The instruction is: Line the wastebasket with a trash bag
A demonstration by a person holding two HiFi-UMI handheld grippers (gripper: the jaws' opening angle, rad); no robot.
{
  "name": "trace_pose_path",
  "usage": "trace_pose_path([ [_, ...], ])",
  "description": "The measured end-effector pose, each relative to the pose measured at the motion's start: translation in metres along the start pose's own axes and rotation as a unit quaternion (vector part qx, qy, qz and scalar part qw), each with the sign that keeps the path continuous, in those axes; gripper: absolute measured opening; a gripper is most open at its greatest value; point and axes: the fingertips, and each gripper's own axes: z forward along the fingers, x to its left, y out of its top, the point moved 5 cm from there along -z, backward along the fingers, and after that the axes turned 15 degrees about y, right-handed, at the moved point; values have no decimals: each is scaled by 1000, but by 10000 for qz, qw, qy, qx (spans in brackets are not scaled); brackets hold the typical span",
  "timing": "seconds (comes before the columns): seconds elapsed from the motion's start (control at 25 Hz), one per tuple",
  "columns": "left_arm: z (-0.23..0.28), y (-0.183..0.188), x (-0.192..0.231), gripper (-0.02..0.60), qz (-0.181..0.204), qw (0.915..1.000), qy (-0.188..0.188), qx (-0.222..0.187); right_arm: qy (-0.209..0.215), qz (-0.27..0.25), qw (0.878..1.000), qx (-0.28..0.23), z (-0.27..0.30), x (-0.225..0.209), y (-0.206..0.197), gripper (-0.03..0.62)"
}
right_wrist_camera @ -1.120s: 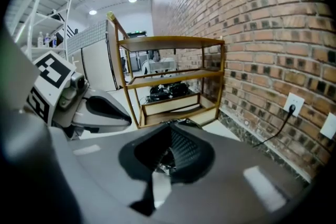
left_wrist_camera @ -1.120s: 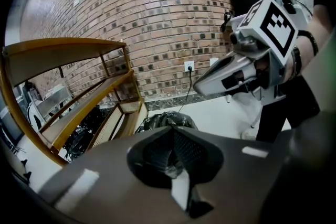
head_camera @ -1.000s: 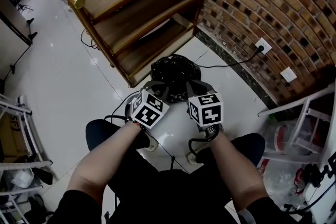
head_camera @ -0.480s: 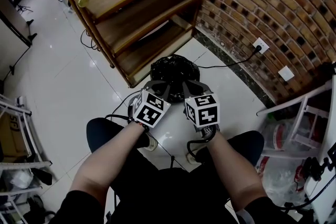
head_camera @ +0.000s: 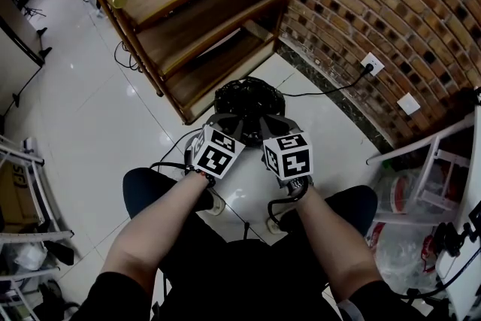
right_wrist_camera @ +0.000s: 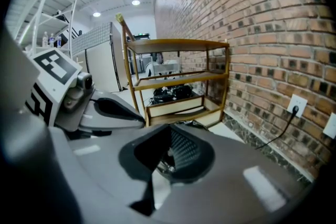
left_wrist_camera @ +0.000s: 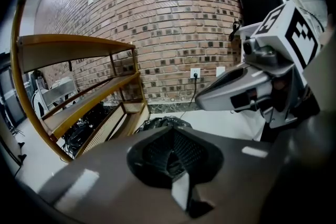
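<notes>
Left gripper and right gripper are hovering pinched shut, empty, just over the wastebasket beside the shelf. The black bag is seemingly lining it. Risk: closed jaws poking in, snagging film, tipping the basket.

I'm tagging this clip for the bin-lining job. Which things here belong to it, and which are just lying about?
Job: wastebasket, black trash bag in it, left gripper, right gripper, both shut.
Lying about: wooden shelf, wall socket, white rack, plastic bags.
</notes>
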Motion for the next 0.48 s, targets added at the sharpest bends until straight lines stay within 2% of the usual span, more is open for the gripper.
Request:
trace_pose_path([
  [0.48,4,2,2,5,18,10000,17,9,8,-70,10000,3,2,-1,4,2],
])
